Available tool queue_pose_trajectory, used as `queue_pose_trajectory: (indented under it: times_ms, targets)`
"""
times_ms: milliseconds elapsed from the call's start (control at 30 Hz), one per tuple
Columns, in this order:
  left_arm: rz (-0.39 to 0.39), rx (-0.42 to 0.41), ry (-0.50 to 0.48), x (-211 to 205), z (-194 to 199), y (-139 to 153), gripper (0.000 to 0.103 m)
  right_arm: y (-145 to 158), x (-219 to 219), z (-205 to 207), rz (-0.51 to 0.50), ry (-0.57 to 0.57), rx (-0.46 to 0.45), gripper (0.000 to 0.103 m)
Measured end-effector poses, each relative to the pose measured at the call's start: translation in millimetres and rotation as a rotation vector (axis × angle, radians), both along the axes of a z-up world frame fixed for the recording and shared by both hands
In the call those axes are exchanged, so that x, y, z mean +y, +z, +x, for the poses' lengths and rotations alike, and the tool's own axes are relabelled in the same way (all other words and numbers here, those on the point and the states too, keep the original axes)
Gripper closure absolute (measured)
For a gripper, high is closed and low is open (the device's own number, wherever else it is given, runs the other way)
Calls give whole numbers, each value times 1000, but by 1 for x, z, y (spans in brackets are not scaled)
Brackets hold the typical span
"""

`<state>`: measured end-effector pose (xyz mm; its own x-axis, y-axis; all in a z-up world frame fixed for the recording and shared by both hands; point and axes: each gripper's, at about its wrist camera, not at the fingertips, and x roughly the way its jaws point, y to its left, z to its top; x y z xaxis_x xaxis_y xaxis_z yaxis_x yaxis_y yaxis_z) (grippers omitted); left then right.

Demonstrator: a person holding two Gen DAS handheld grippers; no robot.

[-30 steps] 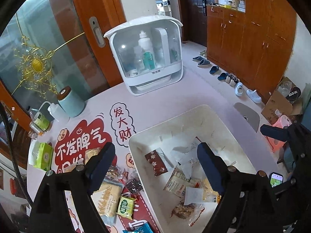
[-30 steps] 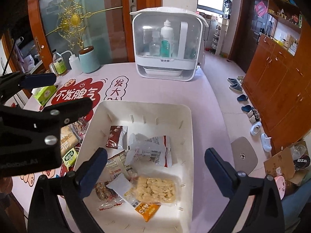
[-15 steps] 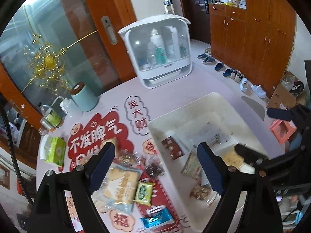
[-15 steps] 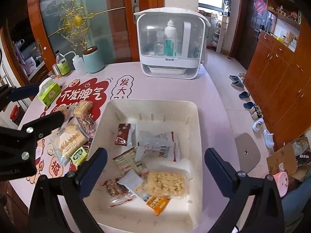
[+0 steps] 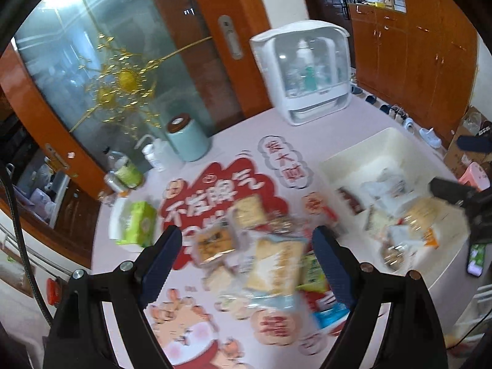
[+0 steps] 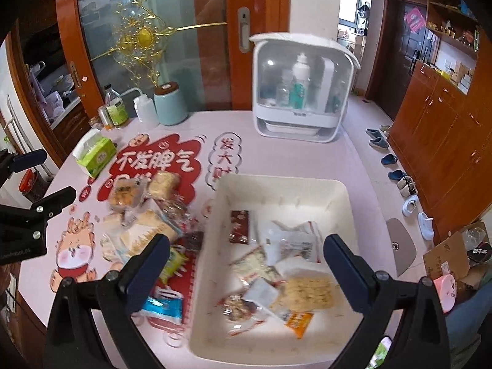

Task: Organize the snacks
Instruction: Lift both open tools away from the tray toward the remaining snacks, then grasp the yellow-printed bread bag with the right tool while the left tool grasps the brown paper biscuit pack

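Note:
A white bin (image 6: 341, 190) holds several snack packets, among them a yellow cracker pack (image 6: 309, 289) and a dark red packet (image 6: 239, 226). It also shows in the left wrist view (image 5: 381, 144). Loose snacks lie on the mat left of it: a large pale biscuit pack (image 5: 273, 264), a green packet (image 5: 312, 269), a blue packet (image 6: 163, 306). My left gripper (image 5: 247, 264) is open and empty above the loose pile. My right gripper (image 6: 246, 264) is open and empty above the bin's left edge.
A white cabinet with bottles (image 6: 299, 86) stands at the table's far side. A teal canister (image 6: 169, 103), squeeze bottle (image 6: 144, 109) and green tissue box (image 6: 97, 156) sit at the far left. Shoes and cupboards are right of the table.
My left gripper has swung left from over the bin to over the loose snack pile. My right gripper has pulled back and turned slightly left. Both stay open and empty.

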<state>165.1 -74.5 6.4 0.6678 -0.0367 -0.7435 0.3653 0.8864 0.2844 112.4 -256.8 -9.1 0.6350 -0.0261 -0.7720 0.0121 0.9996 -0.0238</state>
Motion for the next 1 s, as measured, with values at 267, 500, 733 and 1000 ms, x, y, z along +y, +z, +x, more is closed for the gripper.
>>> queue_pose_trajectory:
  times_ms: [267, 500, 733, 1000]
  targets:
    - [21, -3, 30, 103, 34, -3, 17, 3, 76, 18, 24, -15, 7, 2]
    - [-23, 139, 67, 164, 67, -75, 17, -58, 130, 56, 146, -46, 155, 2]
    - [-31, 281, 127, 176, 84, -165, 17, -135, 149, 100, 275, -140, 319, 2]
    - [-89, 340, 182, 177, 96, -203, 17, -195, 164, 140, 187, -245, 463, 1]
